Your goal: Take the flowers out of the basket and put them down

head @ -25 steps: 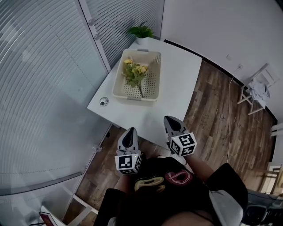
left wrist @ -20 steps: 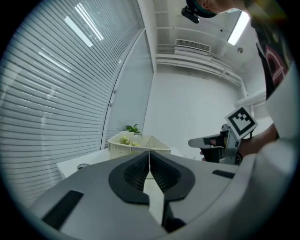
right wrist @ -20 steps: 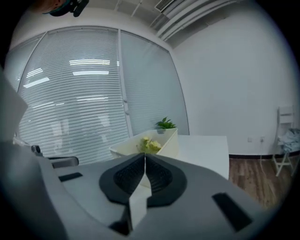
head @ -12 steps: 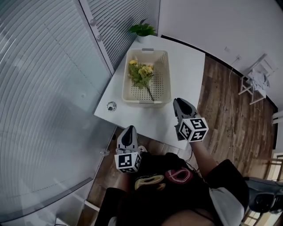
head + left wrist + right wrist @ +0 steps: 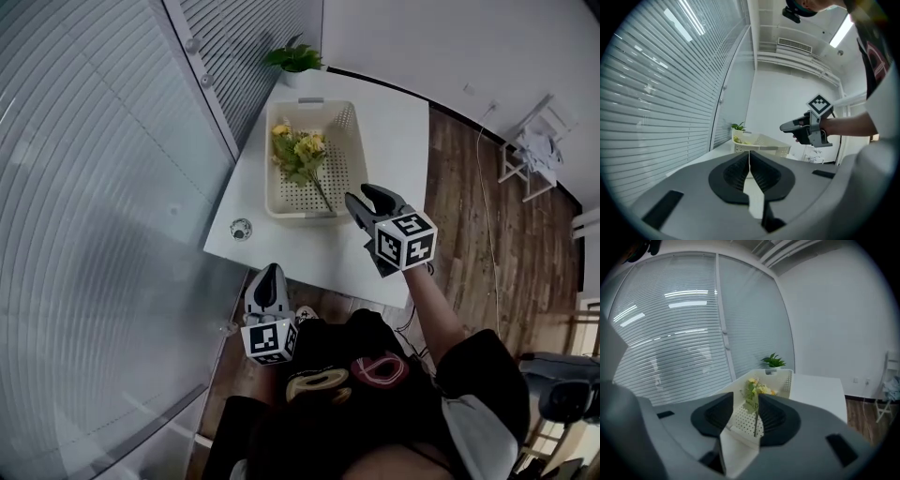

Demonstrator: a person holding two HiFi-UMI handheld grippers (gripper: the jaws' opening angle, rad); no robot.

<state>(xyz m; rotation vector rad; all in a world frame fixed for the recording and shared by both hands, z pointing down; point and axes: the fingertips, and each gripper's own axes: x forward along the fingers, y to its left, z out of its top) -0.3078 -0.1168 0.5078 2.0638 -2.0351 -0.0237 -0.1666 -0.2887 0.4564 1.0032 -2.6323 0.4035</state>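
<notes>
A bunch of yellow flowers [image 5: 302,155] with green leaves lies in the cream perforated basket [image 5: 349,178] on the white table [image 5: 398,131]; the stem points to the near rim. My right gripper [image 5: 367,199] hovers over the table just short of the basket's near right corner. Its jaws have just been opening and stand open with nothing between them. In the right gripper view the flowers [image 5: 756,391] and basket [image 5: 786,379] show through that gap [image 5: 746,400]. My left gripper [image 5: 269,275] is shut and empty, held low before the table's near edge, jaws [image 5: 749,158] together.
A small potted plant [image 5: 292,58] stands at the table's far corner behind the basket. A small round object [image 5: 241,228] lies at the table's near left corner. A glass wall with blinds [image 5: 112,187] runs along the left. A white rack [image 5: 527,150] stands on the wooden floor, right.
My right gripper has risen and moved forward to the basket's near corner, and its jaws have parted. My left gripper has moved forward a little and stayed shut.
</notes>
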